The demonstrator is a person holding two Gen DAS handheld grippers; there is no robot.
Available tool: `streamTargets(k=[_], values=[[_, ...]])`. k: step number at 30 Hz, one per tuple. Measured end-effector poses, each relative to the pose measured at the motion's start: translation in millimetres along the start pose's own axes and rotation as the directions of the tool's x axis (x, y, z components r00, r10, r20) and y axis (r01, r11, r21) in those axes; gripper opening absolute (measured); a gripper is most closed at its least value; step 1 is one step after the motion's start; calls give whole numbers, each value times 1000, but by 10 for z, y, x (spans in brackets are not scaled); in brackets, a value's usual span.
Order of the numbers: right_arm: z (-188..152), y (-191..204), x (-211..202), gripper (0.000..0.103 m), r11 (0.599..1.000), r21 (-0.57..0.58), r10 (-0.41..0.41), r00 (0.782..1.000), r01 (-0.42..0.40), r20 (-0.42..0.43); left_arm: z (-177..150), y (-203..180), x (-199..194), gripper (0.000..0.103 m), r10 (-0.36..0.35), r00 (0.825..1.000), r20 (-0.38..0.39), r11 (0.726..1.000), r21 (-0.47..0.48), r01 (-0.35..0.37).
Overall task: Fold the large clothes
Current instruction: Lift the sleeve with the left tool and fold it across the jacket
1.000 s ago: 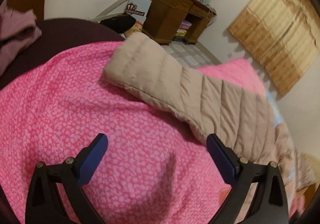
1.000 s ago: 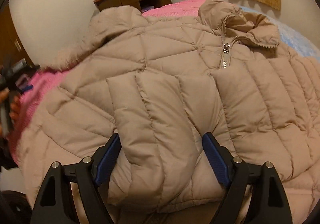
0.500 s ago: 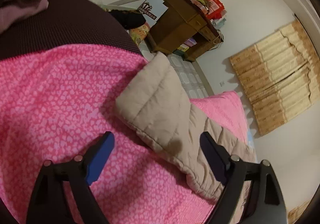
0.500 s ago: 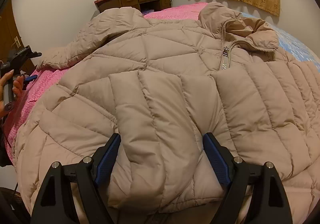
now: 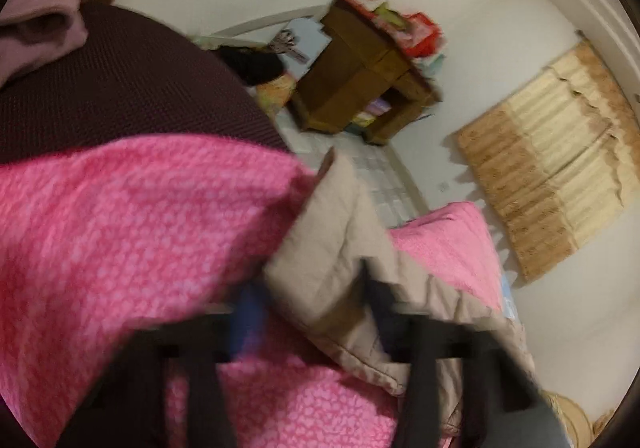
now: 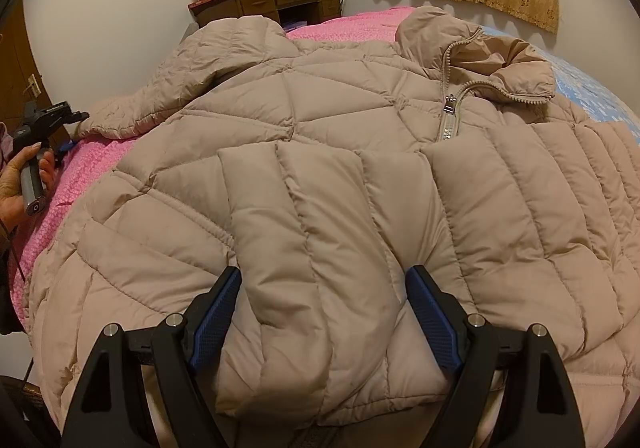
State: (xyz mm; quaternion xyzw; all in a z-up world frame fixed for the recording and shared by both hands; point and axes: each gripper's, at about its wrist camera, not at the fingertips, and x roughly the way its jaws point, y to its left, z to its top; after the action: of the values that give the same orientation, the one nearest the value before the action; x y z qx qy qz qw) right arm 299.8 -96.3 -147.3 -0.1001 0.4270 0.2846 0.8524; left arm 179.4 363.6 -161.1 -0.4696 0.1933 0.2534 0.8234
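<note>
Right up front, the right claw (image 6: 322,322) sits wide around a puffy quilted fold of the beige jacket (image 6: 320,152), spread over the pink knobbly blanket (image 6: 84,168) on the bed. The left claw (image 5: 308,308) has just been closing, blurry, pinching the sleeve (image 5: 332,248) cuff. Wooden desk (image 6: 276,0) behind.

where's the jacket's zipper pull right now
In the right wrist view the zipper pull sits upper right of centre on the beige puffer jacket, just below the open collar, up-picture of the right hand-held gripper.
</note>
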Motion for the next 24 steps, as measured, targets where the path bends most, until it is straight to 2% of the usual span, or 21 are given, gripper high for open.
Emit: streamTargets(k=[1,7,16,22,24], values=[[2,11,3,84,1000,-4,-6,1000,6,0,20,20,12,11,-34,999,-23,999,-6,34],[7,2,1,84,1000,10,5,1000,-5,10,102,-41,-149,10,-96,995,4,995,20,95],[31,-163,-177,84,987,124,100,993,-107,60,309,-455,-384,9,-153,987,53,980,136,145],[3,-271,-484,84,964,215,124,981,-155,151,403,-789,-550,9,-230,970,76,953,219,209],[-17,-328,-605,84,957,242,117,976,-161,186,416,-927,-627,8,-270,960,77,940,237,246]])
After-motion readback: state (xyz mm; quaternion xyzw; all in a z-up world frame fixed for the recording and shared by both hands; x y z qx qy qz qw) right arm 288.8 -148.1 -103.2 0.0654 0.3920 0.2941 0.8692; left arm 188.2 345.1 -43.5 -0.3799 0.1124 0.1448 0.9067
